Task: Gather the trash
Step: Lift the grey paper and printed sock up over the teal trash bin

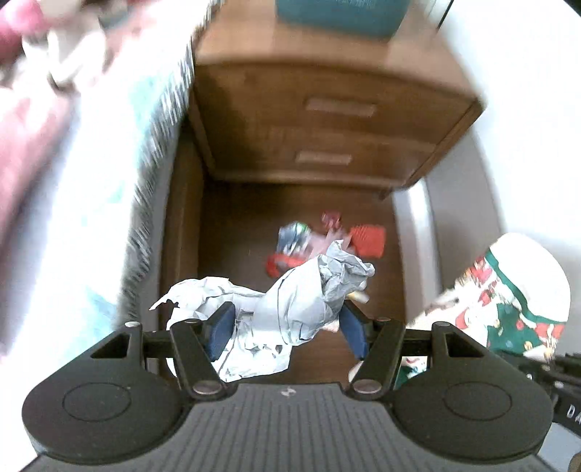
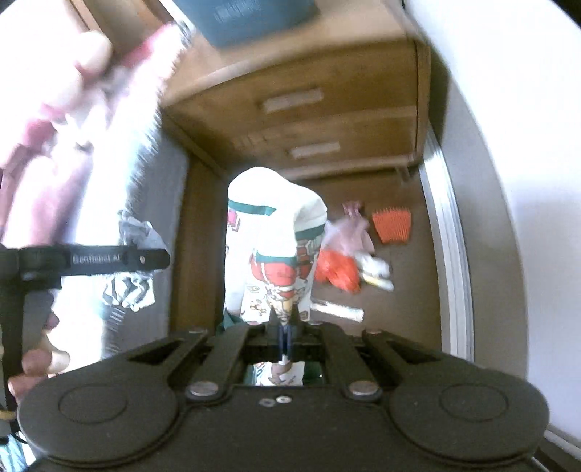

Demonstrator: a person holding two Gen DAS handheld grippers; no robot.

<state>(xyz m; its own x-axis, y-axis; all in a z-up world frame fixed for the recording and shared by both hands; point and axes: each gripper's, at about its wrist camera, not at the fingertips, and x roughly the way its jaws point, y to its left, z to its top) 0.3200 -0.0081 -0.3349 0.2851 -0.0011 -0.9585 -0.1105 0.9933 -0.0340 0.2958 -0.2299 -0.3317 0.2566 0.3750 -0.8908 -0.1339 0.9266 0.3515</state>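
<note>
Grey paper (image 1: 290, 308) between left gripper (image 1: 287, 330) pads.

The teal bin (image 1: 336, 14) on the nightstand (image 1: 326, 119) is cut off by the top edge in both views. The bedding (image 1: 72, 145) is smeared by blur (pattern unreadable). The trash (image 1: 319, 243) on the floor (image 1: 236, 225) is too blurred to name. The paper (image 1: 290, 308) hides part of both pads. A hand (image 2: 36, 355) is cut by the left edge.
</note>
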